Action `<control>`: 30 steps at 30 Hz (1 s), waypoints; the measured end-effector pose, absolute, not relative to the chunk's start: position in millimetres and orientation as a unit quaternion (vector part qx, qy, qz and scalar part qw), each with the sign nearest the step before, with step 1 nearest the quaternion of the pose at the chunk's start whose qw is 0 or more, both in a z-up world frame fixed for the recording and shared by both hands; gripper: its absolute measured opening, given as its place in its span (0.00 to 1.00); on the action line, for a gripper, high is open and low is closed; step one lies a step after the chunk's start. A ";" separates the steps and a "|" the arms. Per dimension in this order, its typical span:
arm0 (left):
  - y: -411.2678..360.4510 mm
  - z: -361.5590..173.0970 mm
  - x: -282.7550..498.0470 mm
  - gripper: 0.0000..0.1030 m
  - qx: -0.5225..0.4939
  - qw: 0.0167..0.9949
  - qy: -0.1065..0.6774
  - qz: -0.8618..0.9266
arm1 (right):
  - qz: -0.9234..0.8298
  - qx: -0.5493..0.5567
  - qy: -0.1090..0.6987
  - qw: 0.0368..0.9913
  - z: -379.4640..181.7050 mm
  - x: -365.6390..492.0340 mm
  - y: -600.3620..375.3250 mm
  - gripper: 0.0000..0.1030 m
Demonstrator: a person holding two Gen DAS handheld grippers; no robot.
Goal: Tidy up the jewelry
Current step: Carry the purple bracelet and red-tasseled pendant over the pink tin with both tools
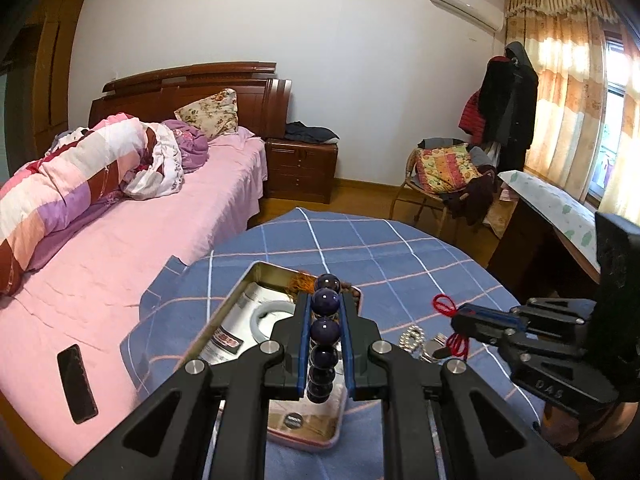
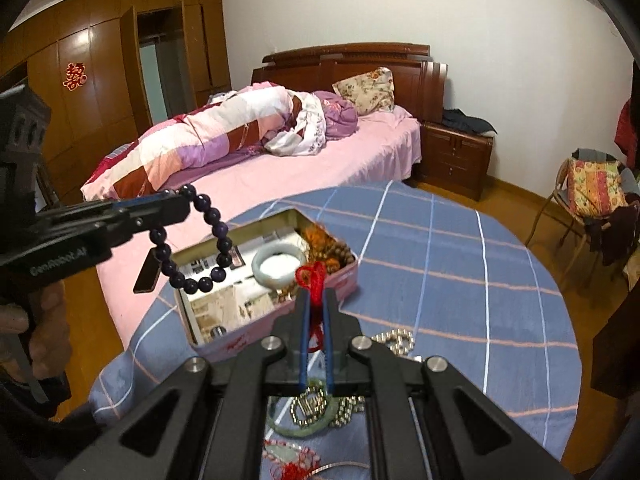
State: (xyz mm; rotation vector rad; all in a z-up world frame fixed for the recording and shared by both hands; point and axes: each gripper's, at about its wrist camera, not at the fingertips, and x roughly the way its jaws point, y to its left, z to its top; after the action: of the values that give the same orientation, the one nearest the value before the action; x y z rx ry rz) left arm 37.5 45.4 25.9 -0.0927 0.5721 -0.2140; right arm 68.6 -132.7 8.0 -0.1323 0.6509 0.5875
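Above the open tin box (image 2: 256, 320), my left gripper (image 1: 325, 308) is clamped on the dark bead bracelet (image 2: 208, 236), my right gripper (image 2: 316, 308) clamped on a red cord (image 2: 312, 276).

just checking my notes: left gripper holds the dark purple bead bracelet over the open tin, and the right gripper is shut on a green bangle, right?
One detail is wrong. The right gripper is shut on a red cord, not a green bangle; the right wrist view shows this. The green bangle lies on the table below. The left gripper does hold the purple bead bracelet over the open tin.
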 end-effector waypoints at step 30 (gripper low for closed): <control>70.1 -4.8 86.1 0.12 -0.025 0.945 0.321 -0.063 | 0.320 -0.078 0.315 0.890 0.6 107.5 -69.2 0.08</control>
State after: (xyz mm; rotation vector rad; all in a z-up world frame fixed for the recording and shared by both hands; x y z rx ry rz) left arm 86.1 70.1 -4.8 -0.0510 0.6544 -0.1280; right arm 107.5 -69.2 0.6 -0.1621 0.6540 0.6649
